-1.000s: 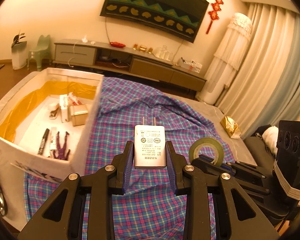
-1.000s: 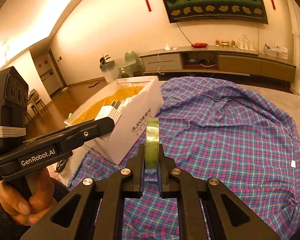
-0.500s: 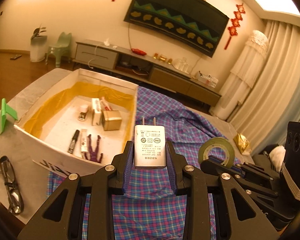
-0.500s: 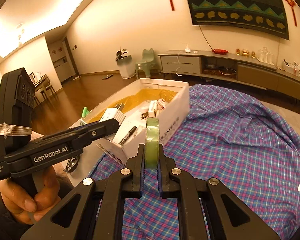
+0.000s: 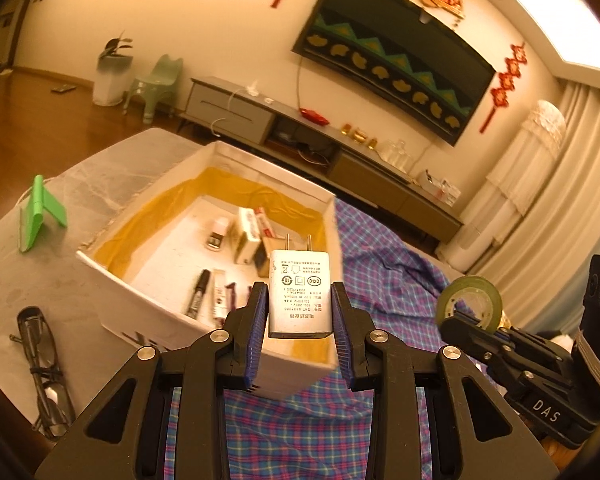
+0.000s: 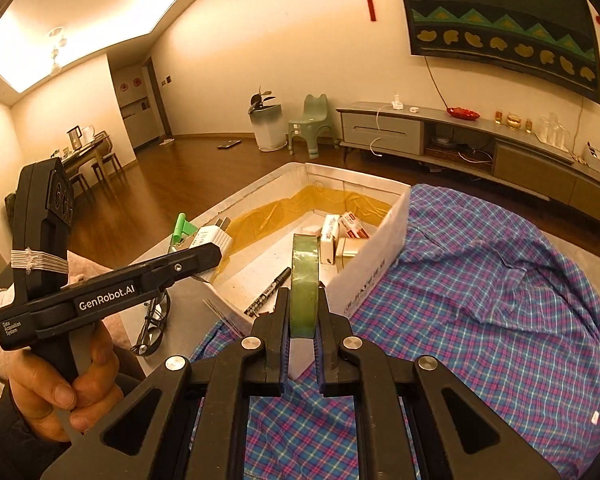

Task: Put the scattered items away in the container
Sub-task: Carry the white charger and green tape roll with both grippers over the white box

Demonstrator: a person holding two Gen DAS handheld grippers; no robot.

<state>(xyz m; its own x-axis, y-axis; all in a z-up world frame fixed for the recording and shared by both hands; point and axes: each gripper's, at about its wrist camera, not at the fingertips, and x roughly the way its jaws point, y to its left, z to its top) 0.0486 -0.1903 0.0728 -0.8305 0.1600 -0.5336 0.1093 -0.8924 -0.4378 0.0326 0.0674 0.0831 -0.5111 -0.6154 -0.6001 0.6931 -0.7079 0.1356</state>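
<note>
The left gripper [image 5: 300,312] pinches a white charger [image 5: 299,290] over the white box [image 5: 148,304]; the right gripper [image 6: 303,320] clamps a green tape roll [image 6: 305,280], seemingly above the box's near corner.

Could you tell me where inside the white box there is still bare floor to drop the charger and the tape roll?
The white box is bare in its left part, between the yellow-lined left wall and the black marker, and up to the small bottle. The right side is crowded: cartons at the back, marker and small items along the near wall.
</note>
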